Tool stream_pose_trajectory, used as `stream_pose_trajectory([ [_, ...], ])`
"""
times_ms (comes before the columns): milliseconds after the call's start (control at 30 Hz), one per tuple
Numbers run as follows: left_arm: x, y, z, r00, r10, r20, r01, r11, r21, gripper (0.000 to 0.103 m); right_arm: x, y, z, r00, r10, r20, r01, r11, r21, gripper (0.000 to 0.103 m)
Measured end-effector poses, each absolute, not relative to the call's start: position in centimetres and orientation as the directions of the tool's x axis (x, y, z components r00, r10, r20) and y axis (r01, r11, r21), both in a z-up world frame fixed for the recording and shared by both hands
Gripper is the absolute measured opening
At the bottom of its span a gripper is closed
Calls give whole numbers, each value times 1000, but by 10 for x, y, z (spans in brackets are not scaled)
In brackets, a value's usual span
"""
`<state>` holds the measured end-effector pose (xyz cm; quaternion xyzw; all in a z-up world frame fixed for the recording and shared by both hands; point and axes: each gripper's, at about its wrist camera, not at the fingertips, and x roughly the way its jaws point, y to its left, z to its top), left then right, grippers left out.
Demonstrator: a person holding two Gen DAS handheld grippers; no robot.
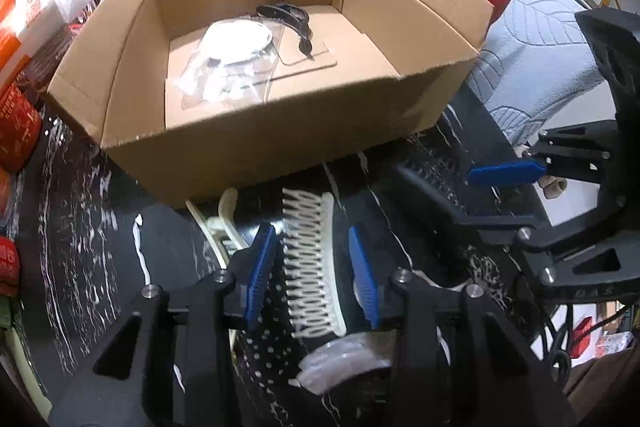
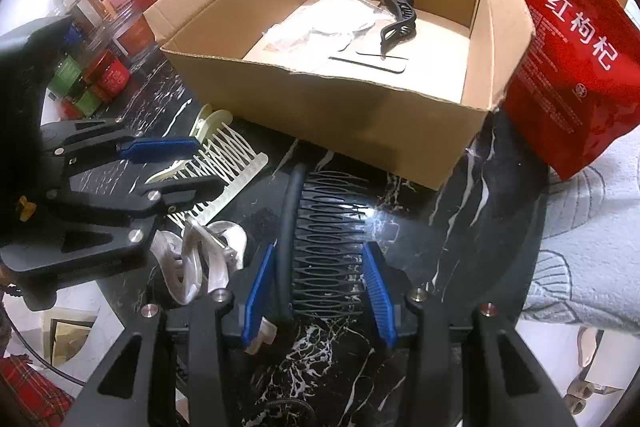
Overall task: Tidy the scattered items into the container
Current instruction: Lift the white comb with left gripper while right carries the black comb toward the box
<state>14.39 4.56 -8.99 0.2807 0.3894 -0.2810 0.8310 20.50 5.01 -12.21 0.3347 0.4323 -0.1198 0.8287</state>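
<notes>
Before box [image 1: 256, 147]: both claws angled down, straddling combs.

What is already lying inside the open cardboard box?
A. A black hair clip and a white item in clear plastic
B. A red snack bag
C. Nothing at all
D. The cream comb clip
A: in the left wrist view the cardboard box holds a black hair clip beside a white item in clear plastic wrapping, while the cream comb clip lies on the dark table outside it.
</notes>
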Motion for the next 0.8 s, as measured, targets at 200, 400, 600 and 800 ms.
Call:
stream_pose_trajectory([
  [200, 149, 36, -99, 499, -254, -829, 723, 649, 237, 20, 205, 48, -125, 595, 95, -798, 492, 742, 455, 46],
  [400, 148, 34, -100, 488, -267, -831, 733, 642, 224, 3, 204, 46, -126, 596, 95, -798, 496, 738, 458, 46],
  [600, 149, 37, -95, 496, -237, -835, 716, 657, 239, 3, 203, 43, -125, 598, 93, -796, 496, 737, 459, 46],
  [800, 141, 37, -81, 522, -217, -825, 702, 658, 272, 3, 201, 44, -115, 610, 91, -787, 485, 743, 461, 46],
])
